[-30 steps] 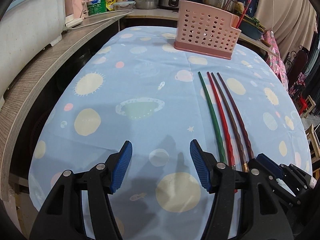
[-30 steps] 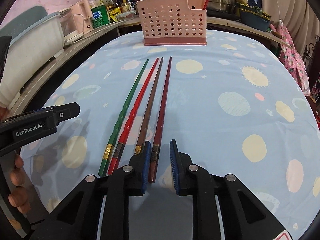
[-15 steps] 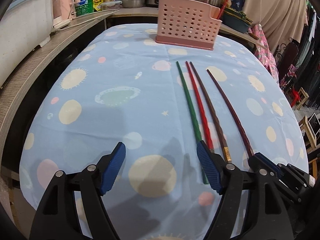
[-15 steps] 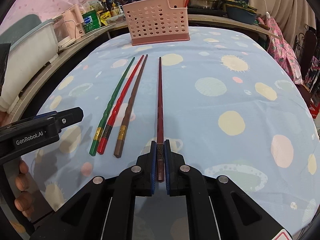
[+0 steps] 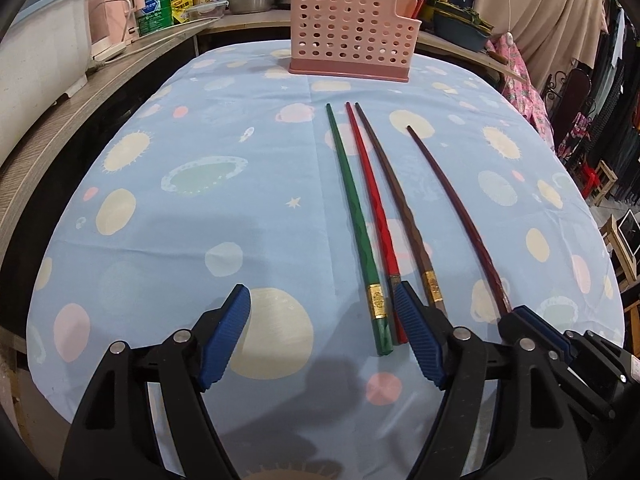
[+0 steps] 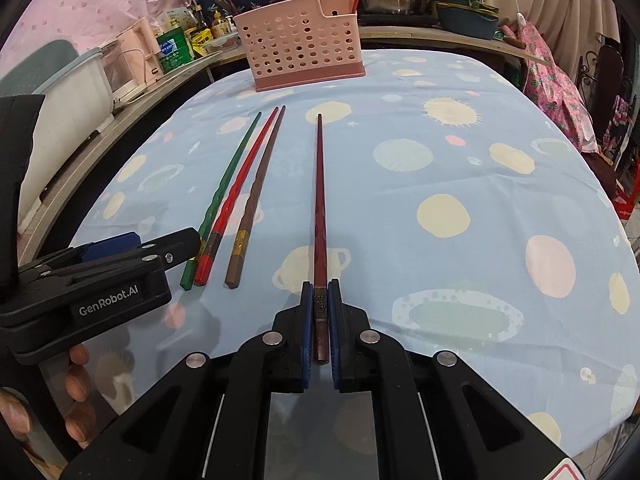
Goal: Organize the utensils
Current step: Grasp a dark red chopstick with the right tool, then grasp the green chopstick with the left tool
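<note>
On the bench (image 5: 168, 216), under a blue planet-print cloth, left-wrist view first: left tool (image 5: 324, 338) spread wide, nothing between its blue pads, hanging low over the cloth well short of the pink basket (image 5: 352, 28) at the far edge. Between tool and basket, three chopsticks side by side, tips toward the basket: green chopstick (image 5: 352, 216), red chopstick (image 5: 372, 208), brown chopstick (image 5: 396, 200). Near ends of green and red just beside the tool's right-hand pad. Farther right of the basket line, a dark red chopstick (image 5: 456, 216), angled apart from the three, its near end running into the right tool (image 5: 520, 314).

Right-wrist view next: right tool (image 6: 320, 320) pressed together, pinching the dark red chopstick (image 6: 319, 200) by its thick end, shaft pointing toward the pink basket (image 6: 300, 48). Left of it, the three others on the cloth, and the left tool (image 6: 132, 246) near their ends, fingers (image 6: 78, 392) wrapped below it.
</note>
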The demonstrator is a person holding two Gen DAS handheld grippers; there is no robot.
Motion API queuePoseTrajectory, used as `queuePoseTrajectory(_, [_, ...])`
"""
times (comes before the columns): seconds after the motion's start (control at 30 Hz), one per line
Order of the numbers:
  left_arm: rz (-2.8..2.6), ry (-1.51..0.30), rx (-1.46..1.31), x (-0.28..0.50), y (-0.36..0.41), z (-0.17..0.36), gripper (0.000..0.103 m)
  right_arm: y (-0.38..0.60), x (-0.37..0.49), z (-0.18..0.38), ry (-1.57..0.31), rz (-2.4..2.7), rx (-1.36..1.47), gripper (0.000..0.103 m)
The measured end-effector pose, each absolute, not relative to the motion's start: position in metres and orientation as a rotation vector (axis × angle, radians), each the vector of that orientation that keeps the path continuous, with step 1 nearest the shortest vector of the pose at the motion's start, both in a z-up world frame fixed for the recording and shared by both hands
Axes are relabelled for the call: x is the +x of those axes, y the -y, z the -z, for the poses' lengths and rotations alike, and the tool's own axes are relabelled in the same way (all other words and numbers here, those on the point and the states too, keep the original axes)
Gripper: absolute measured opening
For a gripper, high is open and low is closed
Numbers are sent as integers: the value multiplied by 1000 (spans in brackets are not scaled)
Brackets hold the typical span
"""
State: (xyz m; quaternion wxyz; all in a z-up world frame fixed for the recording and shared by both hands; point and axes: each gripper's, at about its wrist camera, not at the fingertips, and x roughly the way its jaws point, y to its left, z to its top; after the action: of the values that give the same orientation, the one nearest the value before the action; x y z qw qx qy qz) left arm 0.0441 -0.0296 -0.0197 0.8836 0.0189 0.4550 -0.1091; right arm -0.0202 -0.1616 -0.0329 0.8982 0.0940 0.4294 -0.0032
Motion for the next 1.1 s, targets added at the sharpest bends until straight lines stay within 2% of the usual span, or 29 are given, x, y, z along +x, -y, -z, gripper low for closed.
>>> queuePoseTrajectory(0.7, [141, -941, 79, 48, 25, 29, 66, 160, -29, 34, -866, 41, 211, 7])
queuePoseTrajectory(0.8, [140, -938, 79, 48, 25, 28, 62, 159, -30, 34, -864, 46, 207, 7])
queuePoseTrajectory(1.1, [151, -939, 83, 48, 29, 26, 39, 161, -31, 34, -854, 34, 220, 7])
